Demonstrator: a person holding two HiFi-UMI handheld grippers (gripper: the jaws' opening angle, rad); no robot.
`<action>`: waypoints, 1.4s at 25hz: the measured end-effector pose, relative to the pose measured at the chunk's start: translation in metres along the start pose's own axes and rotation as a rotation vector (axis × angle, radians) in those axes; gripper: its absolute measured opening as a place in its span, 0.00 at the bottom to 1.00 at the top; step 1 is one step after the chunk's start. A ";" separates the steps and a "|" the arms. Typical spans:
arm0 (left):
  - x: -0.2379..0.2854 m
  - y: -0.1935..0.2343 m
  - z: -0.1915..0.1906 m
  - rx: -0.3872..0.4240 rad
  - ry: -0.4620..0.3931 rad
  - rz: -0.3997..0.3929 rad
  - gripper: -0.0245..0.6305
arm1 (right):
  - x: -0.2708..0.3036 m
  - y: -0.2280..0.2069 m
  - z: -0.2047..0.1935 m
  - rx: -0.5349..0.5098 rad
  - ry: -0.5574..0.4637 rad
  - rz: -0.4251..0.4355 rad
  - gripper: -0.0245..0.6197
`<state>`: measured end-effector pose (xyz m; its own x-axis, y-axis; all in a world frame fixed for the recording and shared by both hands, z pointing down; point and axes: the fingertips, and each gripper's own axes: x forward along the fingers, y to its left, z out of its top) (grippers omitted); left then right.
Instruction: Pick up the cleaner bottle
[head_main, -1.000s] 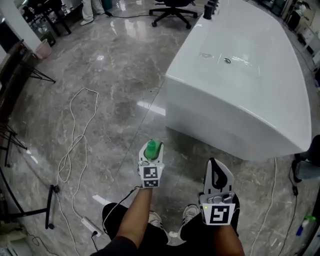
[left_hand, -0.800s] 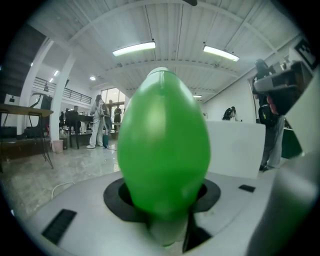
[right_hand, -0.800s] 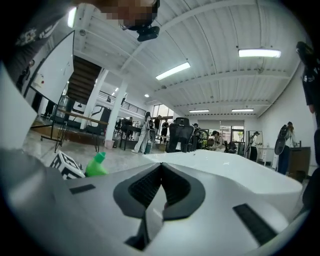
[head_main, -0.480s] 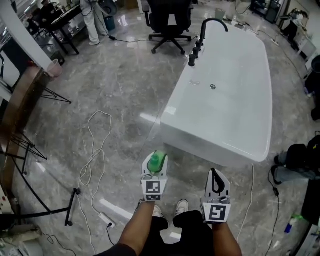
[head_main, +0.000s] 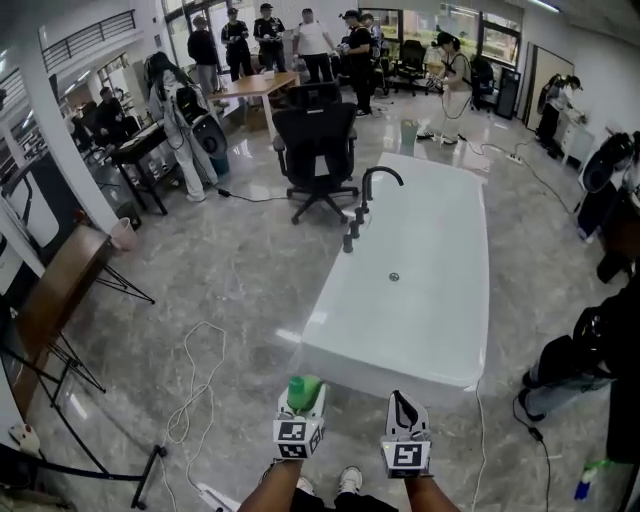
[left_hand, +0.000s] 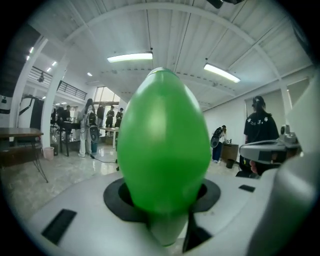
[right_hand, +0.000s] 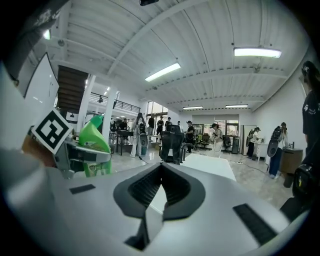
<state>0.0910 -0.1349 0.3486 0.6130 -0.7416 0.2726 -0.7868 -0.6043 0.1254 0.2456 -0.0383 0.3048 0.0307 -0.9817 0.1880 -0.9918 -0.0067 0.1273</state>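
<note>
The cleaner bottle (head_main: 304, 391) is green and sits upright between the jaws of my left gripper (head_main: 302, 408), which is shut on it. Its rounded green body (left_hand: 162, 150) fills the left gripper view. In the head view both grippers are at the bottom edge, side by side, held up in the air in front of me. My right gripper (head_main: 402, 410) is to the right of the bottle with its jaws shut (right_hand: 161, 167) and nothing between them. The right gripper view shows the bottle (right_hand: 92, 142) off to its left, gripped by the other tool.
A long white bathtub (head_main: 420, 290) with a black faucet (head_main: 375, 185) stands ahead on the grey marble floor. A black office chair (head_main: 316, 150) is beyond it. A white cable (head_main: 195, 380) loops on the floor at left, near a wooden table (head_main: 55, 290). People stand at the back.
Both grippers have risen, with the bottle still in the left one. The head view has tilted up from the floor to take in the whole tub and the room.
</note>
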 end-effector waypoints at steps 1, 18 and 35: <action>0.000 -0.007 0.009 0.002 -0.004 -0.014 0.31 | -0.004 -0.004 0.005 0.000 -0.006 -0.007 0.06; 0.028 -0.043 0.095 0.062 -0.068 -0.265 0.31 | 0.004 -0.049 0.070 0.097 -0.101 -0.262 0.06; 0.036 -0.063 0.133 0.081 -0.102 -0.329 0.31 | 0.006 -0.074 0.096 0.102 -0.118 -0.328 0.06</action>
<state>0.1720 -0.1626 0.2236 0.8402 -0.5257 0.1330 -0.5399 -0.8341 0.1135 0.3069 -0.0618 0.2026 0.3411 -0.9392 0.0390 -0.9389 -0.3383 0.0633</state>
